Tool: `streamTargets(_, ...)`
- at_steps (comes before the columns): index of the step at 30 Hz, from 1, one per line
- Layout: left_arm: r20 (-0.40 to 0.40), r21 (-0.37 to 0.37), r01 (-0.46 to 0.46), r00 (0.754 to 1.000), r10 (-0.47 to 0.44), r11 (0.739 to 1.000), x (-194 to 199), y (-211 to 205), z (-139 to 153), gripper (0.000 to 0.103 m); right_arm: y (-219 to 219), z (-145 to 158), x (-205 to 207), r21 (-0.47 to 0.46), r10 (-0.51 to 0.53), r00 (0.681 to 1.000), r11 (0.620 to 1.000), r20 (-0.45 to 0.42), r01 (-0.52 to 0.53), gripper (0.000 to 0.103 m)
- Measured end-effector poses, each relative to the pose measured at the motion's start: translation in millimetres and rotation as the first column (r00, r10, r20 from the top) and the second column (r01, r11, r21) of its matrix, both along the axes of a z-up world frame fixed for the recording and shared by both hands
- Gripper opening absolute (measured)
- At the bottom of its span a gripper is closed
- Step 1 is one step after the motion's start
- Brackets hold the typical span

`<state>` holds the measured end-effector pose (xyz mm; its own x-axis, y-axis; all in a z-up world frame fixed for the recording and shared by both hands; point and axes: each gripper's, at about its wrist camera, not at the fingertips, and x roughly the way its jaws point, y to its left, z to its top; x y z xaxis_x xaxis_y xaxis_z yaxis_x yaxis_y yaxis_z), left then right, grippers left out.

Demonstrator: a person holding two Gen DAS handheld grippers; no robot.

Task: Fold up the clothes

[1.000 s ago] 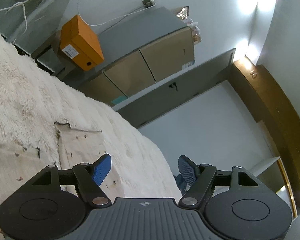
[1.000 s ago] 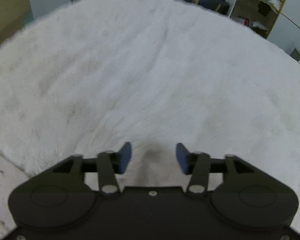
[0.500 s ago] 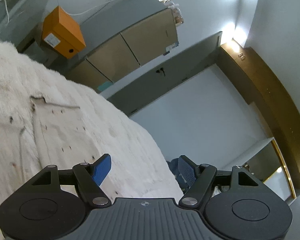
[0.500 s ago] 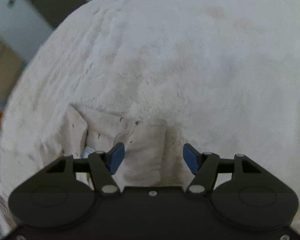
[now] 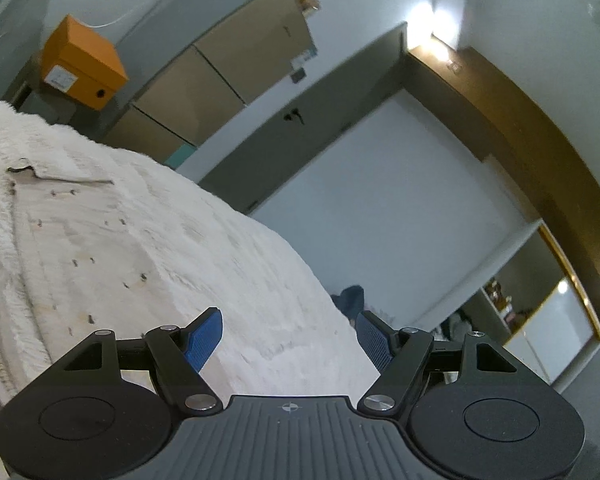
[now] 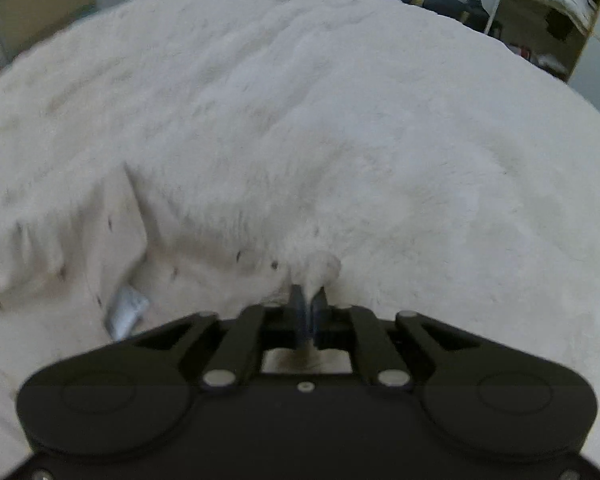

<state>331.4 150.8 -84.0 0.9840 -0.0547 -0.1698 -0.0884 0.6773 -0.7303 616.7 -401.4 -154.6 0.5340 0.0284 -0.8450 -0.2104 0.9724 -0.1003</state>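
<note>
Two grippers: right gripper [image 6: 309,312] has dropped from open above bare blanket [image 6: 340,100] and is closing, pinching the cream speckled garment [image 6: 204,276] at its near-right edge. Left gripper [image 5: 288,338] stays wide open, empty. Fold grasp starting.

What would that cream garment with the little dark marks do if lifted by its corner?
The garment would probably droop limply: it already creases where the right gripper closes on a pinch of it. It looks thin and light, lying flat on the fluffy blanket.
</note>
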Motion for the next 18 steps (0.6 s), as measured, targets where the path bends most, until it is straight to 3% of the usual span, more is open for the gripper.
streamTargets(1, 0.003, 0.013, 0.007, 1.000, -0.007, 1.000, -0.2, -1.7, 0.7, 0.068, -7.1, 9.8, -10.6, -0.027, -0.024, 0.999, 0.999, 0.039, 0.025, 0.046)
streamTargets(2, 0.009, 0.031, 0.015, 1.000, -0.016, 0.999, -1.2, -4.0, 2.2, 0.068, -23.4, 28.9, -27.7, -0.003, -0.072, 0.993, 0.997, 0.092, 0.072, 0.048)
streamTargets(4, 0.034, 0.055, 0.027, 0.999, -0.029, 0.998, -5.1, -7.6, 4.7, 0.068, -46.3, 54.7, -55.3, 0.052, -0.130, 0.985, 0.991, 0.116, 0.124, 0.061)
streamTargets(7, 0.045, 0.048, 0.039, 0.998, -0.041, 0.998, -7.6, -11.8, 3.6, 0.068, -101.5, 93.9, -107.2, 0.074, -0.247, 0.959, 0.968, 0.142, 0.238, 0.063)
streamTargets(11, 0.049, 0.010, 0.101, 0.994, -0.101, 0.995, -8.3, -26.4, -1.2, 0.068, -189.9, 132.2, -179.9, -0.023, -0.385, 0.916, 0.921, 0.111, 0.389, 0.066)
streamTargets(13, 0.049, 0.000, 0.121, 0.991, -0.121, 0.993, -8.7, -35.8, -3.2, 0.069, -232.3, 143.5, -210.5, -0.001, -0.488, 0.869, 0.872, 0.083, 0.490, 0.074)
streamTargets(15, 0.047, 0.019, 0.141, 0.989, -0.142, 0.990, -8.8, -49.8, -4.1, 0.069, -279.8, 145.0, -246.0, 0.075, -0.639, 0.769, 0.768, 0.017, 0.636, 0.074)
streamTargets(16, 0.046, 0.033, 0.150, 0.987, -0.152, 0.988, -8.8, -56.6, -4.4, 0.069, -287.8, 144.0, -254.7, 0.088, -0.665, 0.747, 0.745, 0.014, 0.662, 0.074)
streamTargets(17, 0.044, 0.046, 0.158, 0.986, -0.160, 0.986, -8.9, -61.9, -4.6, 0.069, -304.6, 138.1, -273.4, 0.106, -0.717, 0.697, 0.694, 0.013, 0.712, 0.074)
streamTargets(18, 0.044, 0.056, 0.164, 0.985, -0.167, 0.985, -9.0, -65.9, -4.7, 0.069, -311.7, 131.9, -281.9, 0.094, -0.735, 0.677, 0.676, 0.021, 0.731, 0.074)
